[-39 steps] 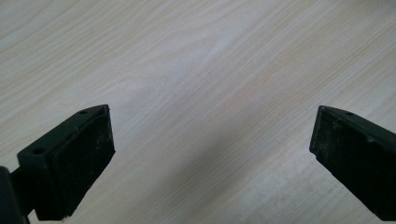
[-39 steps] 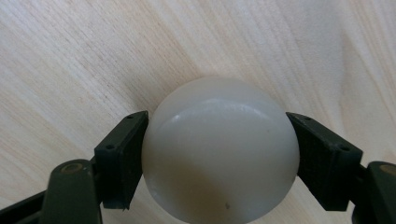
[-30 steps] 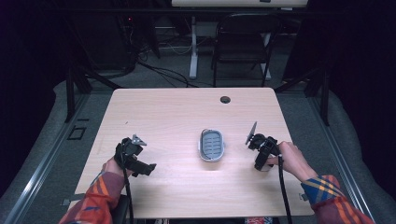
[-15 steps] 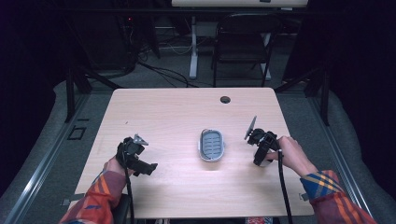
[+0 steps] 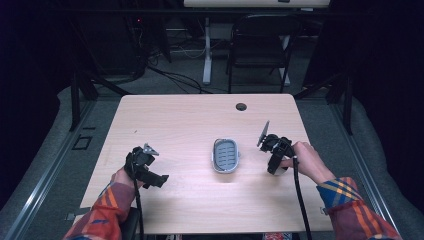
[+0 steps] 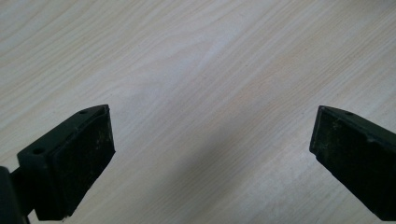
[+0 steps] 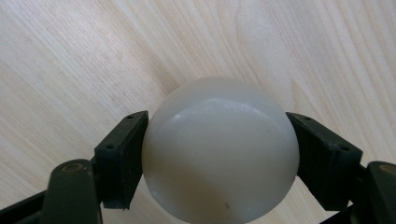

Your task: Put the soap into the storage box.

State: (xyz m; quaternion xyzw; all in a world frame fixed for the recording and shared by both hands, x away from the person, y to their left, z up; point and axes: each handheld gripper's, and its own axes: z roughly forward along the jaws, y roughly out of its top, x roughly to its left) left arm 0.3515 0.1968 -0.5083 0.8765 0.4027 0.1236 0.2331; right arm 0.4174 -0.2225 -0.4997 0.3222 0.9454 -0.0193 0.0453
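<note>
A smooth white ball (image 7: 219, 154) is clamped between the jaws of my right gripper (image 7: 219, 140), just above the wooden table. In the high view that right gripper (image 5: 276, 169) hangs at the table's right side, pointing down, a short way right of a grey oval dish (image 5: 225, 155) with a ribbed floor. The dish sits near the table's middle with nothing in it. At the front left my left gripper (image 5: 159, 179) rests low and open. Its jaws (image 6: 210, 121) stand wide apart over bare wood.
The light wooden table (image 5: 175, 120) has a small round cable hole (image 5: 241, 106) near its far edge. A dark chair (image 5: 260, 45) and cables stand on the floor beyond it. Both plaid-sleeved forearms come in from the near edge.
My right gripper has risen slightly with the white ball still in its jaws. The left gripper and the dish have stayed where they were.
</note>
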